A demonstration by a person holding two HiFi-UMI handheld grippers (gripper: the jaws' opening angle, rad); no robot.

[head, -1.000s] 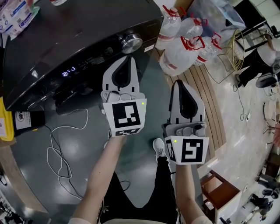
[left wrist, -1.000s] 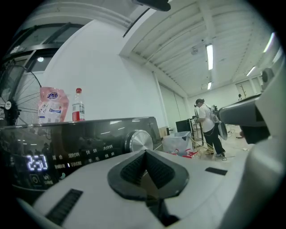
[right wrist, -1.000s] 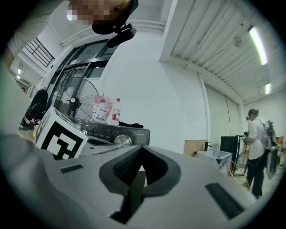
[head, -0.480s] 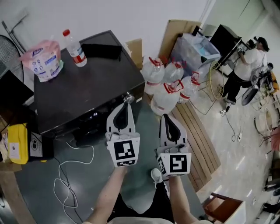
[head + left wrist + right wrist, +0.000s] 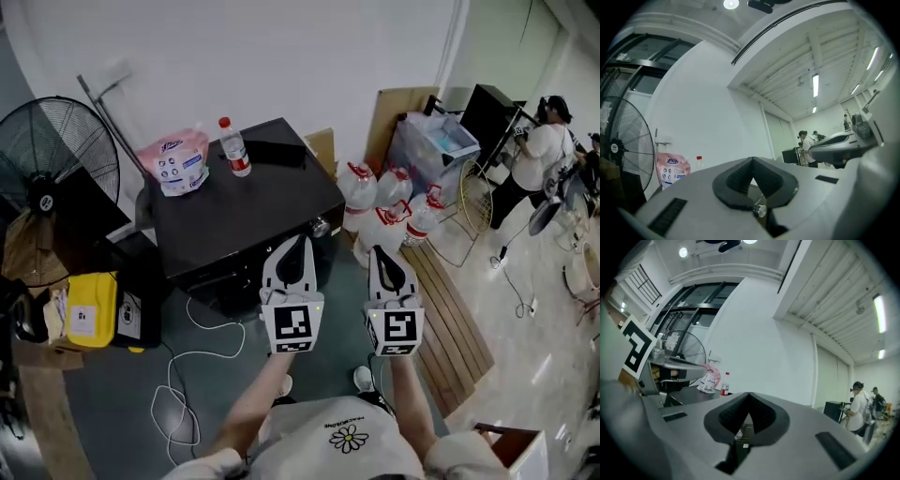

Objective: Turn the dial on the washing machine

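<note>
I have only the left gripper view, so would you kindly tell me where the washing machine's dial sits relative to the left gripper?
Observer: In the head view, the dial is at the near right corner of the washing machine, just ahead and slightly right of the left gripper, apart from it.
Operator: Thanks. Is the right gripper holding anything?
Observer: No. In its own view, the right gripper has its jaws together with nothing between them.
Operator: Anything beside the machine?
Observer: Large water jugs stand on the floor to its right.

Pink bag near bottle; fan at L, water jugs at R.
</note>
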